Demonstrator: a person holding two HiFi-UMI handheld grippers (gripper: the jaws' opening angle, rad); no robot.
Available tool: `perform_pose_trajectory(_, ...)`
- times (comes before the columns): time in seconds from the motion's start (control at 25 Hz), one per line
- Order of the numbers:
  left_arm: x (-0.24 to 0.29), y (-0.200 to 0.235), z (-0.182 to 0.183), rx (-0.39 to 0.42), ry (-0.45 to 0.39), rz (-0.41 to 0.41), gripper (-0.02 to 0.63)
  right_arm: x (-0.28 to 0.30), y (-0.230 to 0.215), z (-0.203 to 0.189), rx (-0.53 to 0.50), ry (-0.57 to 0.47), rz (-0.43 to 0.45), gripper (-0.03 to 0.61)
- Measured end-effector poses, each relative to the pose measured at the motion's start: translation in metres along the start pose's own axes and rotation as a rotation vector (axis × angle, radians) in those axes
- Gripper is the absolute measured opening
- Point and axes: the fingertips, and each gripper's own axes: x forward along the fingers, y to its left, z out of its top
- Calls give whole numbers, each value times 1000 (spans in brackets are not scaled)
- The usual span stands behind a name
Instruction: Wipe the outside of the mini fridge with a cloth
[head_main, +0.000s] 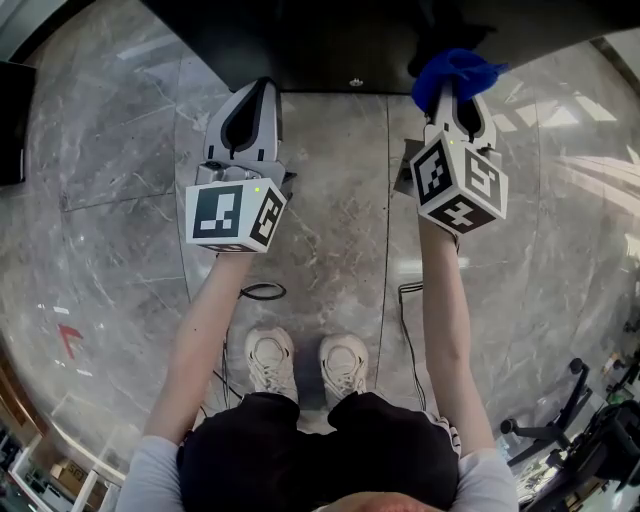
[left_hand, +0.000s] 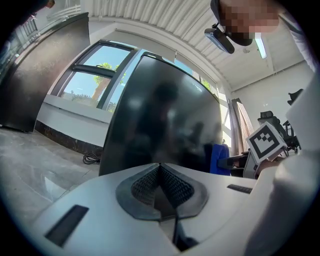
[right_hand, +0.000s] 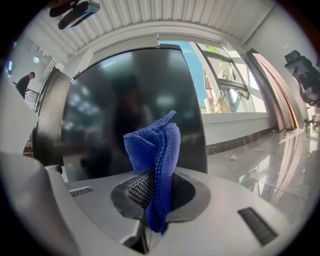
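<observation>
Gripping blue cloth (right_hand: 156, 150), right tongs (right_hand: 152, 192) face mini fridge (right_hand: 125, 95) close ahead; left tongs (left_hand: 161, 186) clenched, empty. Risk: narrow pinch on bunched cloth may let it slip out under wiping drag.

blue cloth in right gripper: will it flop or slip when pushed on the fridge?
Probably floppy: the blue cloth folds and creases above the right gripper, a tail hanging below. Likely light, since the thin fold stands up unsupported. Its nubbly weave between ribbed pads suggests little slipping.
</observation>
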Motion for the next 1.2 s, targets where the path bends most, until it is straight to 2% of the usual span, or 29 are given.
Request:
perform_pose_trajectory(0.2,6,-13,-1,4,-5,-16,4,1,-30,3,-12,-5,-57,61)
perform_pose_trajectory(0.36,10,-24,-6,9,-3,-37,3,4,-45,4,-15,-10,-70,61)
perform_pose_trajectory(0.56,13,-30,-12,11,1,-53,3,7,-75,4,31,-9,-131,61)
perform_pose_trajectory(0.8,13,-22,-18,-17,21,-25,3,9,-84,6,-48,-17,-161,61)
perform_pose_trajectory(1.2,13,-35,-22,10,20,-57,3,9,-117,6,18,-3,-238,61)
